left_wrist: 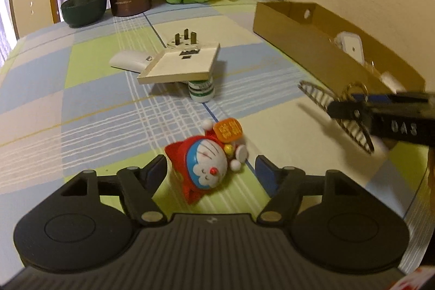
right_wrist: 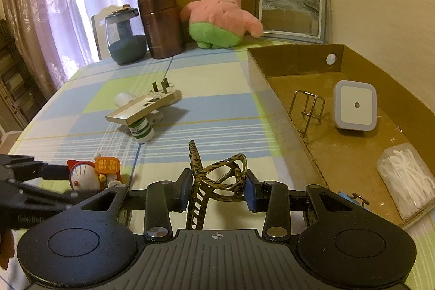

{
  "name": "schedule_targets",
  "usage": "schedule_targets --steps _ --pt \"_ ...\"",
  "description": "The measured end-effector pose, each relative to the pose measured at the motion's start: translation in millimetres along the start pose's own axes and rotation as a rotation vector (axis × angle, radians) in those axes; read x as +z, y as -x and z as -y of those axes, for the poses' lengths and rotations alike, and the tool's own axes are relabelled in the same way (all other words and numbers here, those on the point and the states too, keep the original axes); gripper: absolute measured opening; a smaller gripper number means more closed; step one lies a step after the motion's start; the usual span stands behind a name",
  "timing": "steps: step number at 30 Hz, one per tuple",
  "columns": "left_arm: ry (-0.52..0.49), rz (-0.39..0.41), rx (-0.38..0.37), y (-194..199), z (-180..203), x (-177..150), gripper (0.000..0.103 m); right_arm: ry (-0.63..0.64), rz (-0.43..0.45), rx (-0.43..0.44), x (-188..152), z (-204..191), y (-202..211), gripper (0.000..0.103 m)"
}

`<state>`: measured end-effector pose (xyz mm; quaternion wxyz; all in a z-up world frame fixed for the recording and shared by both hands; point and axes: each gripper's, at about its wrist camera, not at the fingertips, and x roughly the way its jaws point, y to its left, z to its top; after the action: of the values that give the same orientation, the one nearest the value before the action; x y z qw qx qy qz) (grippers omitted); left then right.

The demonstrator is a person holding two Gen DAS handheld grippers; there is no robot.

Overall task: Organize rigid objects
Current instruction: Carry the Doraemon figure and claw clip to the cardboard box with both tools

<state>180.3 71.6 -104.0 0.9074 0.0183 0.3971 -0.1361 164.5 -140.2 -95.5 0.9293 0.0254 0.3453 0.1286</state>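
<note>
My left gripper (left_wrist: 210, 170) is open, its fingers on either side of a red and blue Doraemon toy (left_wrist: 206, 162) lying on the checked tablecloth; the toy also shows in the right wrist view (right_wrist: 92, 175). My right gripper (right_wrist: 217, 189) is shut on a leopard-print hair claw clip (right_wrist: 214, 181) and holds it above the table, left of the cardboard box (right_wrist: 282, 110). The clip also shows in the left wrist view (left_wrist: 339, 116). A wall socket plate (left_wrist: 182, 62) lies tilted on a small green-and-white bottle (left_wrist: 202, 91) mid-table, with a plug adapter (left_wrist: 185, 41) behind it.
The box holds a white night light (right_wrist: 354, 106), a wire stand (right_wrist: 307, 107), a bag of white picks (right_wrist: 407, 178) and a blue keyring item (right_wrist: 350, 199). At the back stand a Patrick plush (right_wrist: 220, 15), a brown canister (right_wrist: 160, 23), a glass jar (right_wrist: 125, 37) and a picture frame (right_wrist: 291, 12).
</note>
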Motion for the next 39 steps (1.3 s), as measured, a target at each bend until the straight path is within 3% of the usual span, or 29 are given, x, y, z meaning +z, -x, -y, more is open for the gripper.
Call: schedule_targets --steps 6,13,25,39 --pt "0.074 -0.002 -0.044 -9.6 -14.0 6.9 0.063 0.006 0.0 0.005 -0.3 -2.9 -1.4 0.036" --pt "0.092 -0.02 -0.072 -9.0 -11.6 5.9 0.042 0.009 -0.006 0.009 -0.8 -6.5 -2.7 0.036" --pt "0.156 -0.037 0.015 11.7 9.3 -3.3 0.041 0.028 0.015 0.018 4.8 -8.0 18.4 0.036" --pt "0.272 -0.013 0.118 64.2 66.7 -20.3 0.041 0.033 0.027 0.004 -4.8 9.7 73.7 0.036"
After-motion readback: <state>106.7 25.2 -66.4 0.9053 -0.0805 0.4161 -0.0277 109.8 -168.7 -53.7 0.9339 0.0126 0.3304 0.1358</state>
